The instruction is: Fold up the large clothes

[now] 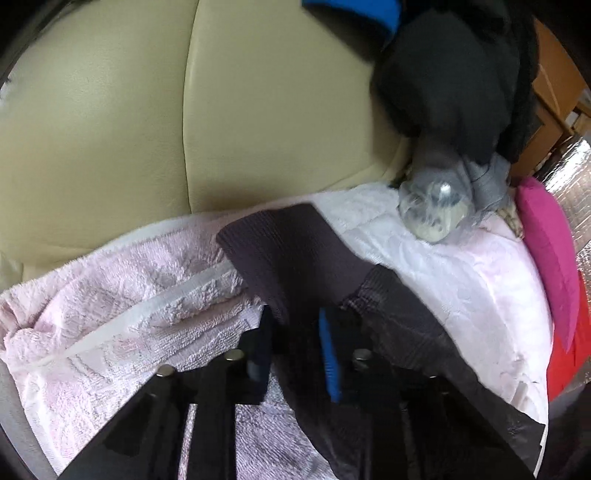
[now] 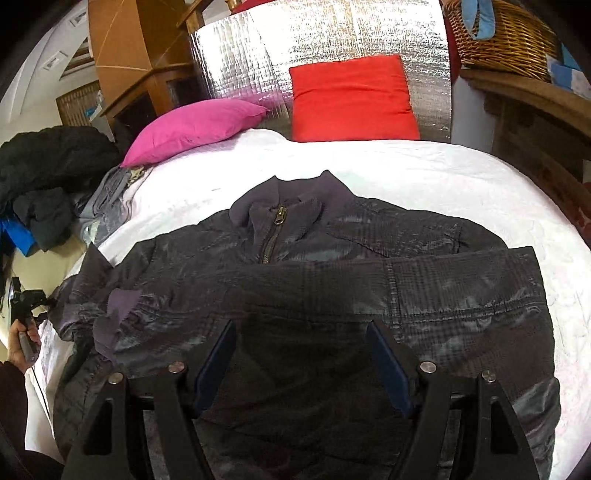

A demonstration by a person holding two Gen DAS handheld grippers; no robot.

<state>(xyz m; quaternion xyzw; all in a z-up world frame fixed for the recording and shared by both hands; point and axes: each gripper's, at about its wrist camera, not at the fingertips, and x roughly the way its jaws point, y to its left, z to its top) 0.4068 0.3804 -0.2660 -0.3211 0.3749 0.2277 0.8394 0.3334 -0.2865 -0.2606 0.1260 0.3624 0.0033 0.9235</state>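
Cream leather sofa back (image 1: 258, 110), white-covered surface (image 2: 424, 173), silver foil panel (image 2: 332, 37) propped behind (crinkled, reflective), pink cushion (image 2: 192, 125) and red cushion (image 2: 351, 99) set against it, wicker basket (image 2: 506, 33) on wooden shelf (image 2: 524, 96)

no readable text, labels, brands or numbers on anything in either view

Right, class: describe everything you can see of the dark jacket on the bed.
The dark jacket lies front up on the white bed cover, collar toward the pillows. Its shell looks shiny, faintly checked nylon, with a matte ribbed collar and a brass-coloured zip, closed. One sleeve is folded across the chest. The left gripper is shut on the ribbed cuff; the right gripper hangs open over the lower front.
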